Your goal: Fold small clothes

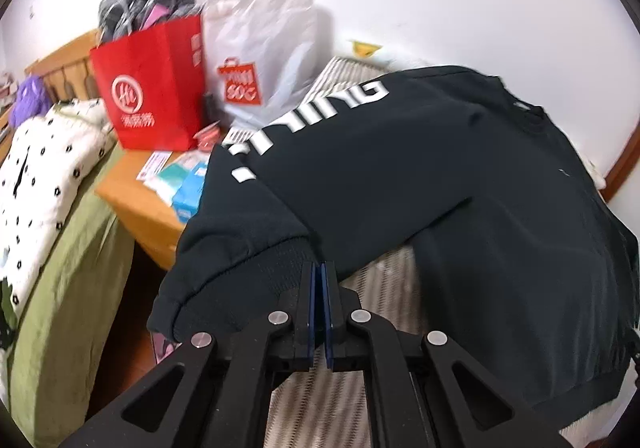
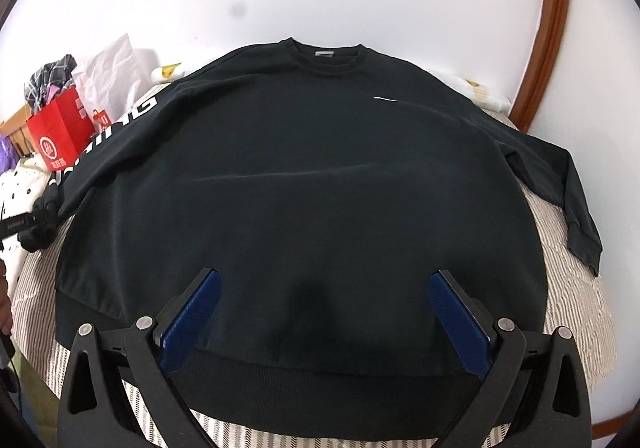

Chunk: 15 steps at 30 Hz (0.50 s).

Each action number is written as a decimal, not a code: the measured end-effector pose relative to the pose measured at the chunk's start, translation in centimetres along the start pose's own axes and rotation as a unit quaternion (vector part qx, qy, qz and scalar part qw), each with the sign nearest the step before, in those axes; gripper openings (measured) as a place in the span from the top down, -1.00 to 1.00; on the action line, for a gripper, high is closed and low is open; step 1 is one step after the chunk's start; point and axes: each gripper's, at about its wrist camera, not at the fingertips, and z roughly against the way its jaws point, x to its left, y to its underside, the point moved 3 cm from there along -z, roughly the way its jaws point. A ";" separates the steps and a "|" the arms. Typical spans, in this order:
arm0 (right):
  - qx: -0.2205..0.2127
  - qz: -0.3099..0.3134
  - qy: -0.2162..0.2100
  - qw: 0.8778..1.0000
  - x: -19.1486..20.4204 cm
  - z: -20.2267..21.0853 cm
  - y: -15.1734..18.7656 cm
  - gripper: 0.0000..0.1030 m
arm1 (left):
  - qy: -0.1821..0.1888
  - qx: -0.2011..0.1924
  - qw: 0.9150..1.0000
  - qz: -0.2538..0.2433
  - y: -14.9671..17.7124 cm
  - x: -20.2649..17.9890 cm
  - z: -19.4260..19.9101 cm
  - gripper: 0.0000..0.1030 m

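Note:
A black sweatshirt [image 2: 320,167] lies spread front-up on a striped bed cover [image 2: 568,288], collar towards the wall. Its left sleeve carries white lettering [image 1: 312,119]; the other sleeve [image 2: 576,207] hangs over the right edge. In the left wrist view my left gripper [image 1: 319,268] is shut, its blue pads pinching the ribbed cuff [image 1: 256,268] of the lettered sleeve. My right gripper [image 2: 326,280] stands open just above the lower body of the sweatshirt, near the ribbed hem [image 2: 320,380], with cloth below the fingers but nothing pinched.
Left of the bed stands a wooden nightstand [image 1: 132,199] with a red paper bag [image 1: 152,87], a white plastic bag [image 1: 264,47] and small packets. Further left lies a green sheet [image 1: 72,268] and a spotted white quilt [image 1: 40,175]. A white wall runs behind.

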 end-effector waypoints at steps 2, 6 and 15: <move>0.001 0.005 -0.003 1.000 0.2 -0.1 -0.1 -0.98 | 0.024 -0.007 1.000 0.001 -0.4 -0.7 1.0 0.93; -0.002 0.014 -0.005 1.000 0.1 0.0 -0.5 -0.98 | 0.037 -0.018 0.999 -0.006 -1.5 -2.6 2.1 0.93; -0.018 0.005 -0.006 1.000 -3.0 0.6 -1.5 -0.98 | 0.090 -0.031 0.995 -0.036 -3.5 -9.4 3.6 0.93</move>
